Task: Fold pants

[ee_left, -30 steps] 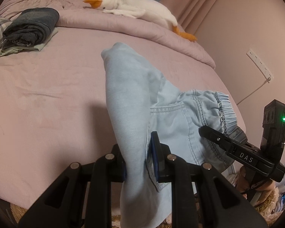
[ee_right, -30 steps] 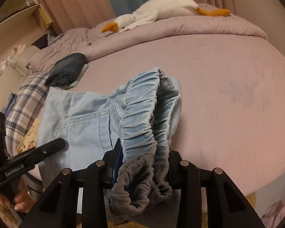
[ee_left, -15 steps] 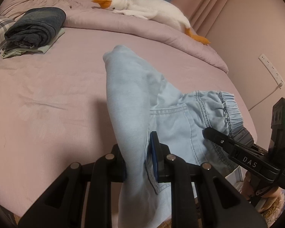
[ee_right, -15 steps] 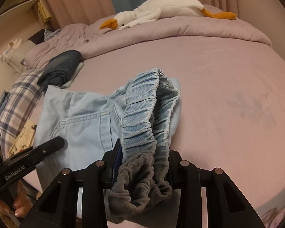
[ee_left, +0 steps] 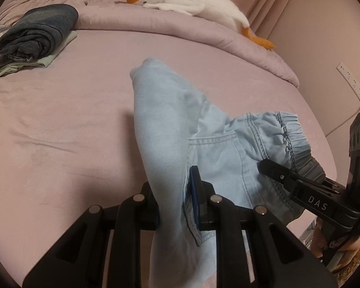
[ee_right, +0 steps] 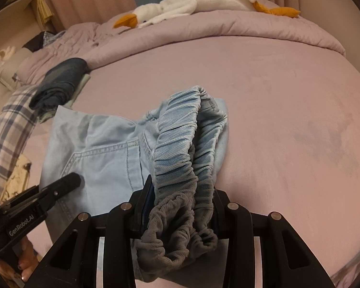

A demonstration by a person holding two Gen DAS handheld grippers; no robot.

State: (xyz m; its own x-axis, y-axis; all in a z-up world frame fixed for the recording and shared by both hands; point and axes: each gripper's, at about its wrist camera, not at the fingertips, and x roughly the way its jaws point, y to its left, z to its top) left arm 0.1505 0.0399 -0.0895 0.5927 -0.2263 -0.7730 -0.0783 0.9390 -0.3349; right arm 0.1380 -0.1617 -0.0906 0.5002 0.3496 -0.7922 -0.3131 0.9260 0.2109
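Our left tool [ee_left: 174, 206] is clamped on the pants [ee_left: 216, 153], our right tool [ee_right: 180, 206] on their waistband [ee_right: 180, 158]; bare bed [ee_right: 288, 110] fills the frame's right.

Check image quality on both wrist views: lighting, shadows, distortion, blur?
Left wrist: dim warm light, strong fisheye bending with dark corners, soft shadow on the bed left of the pants, no motion blur. Right wrist: same dim cast and curvature, waistband sharp, fine detail muddy.
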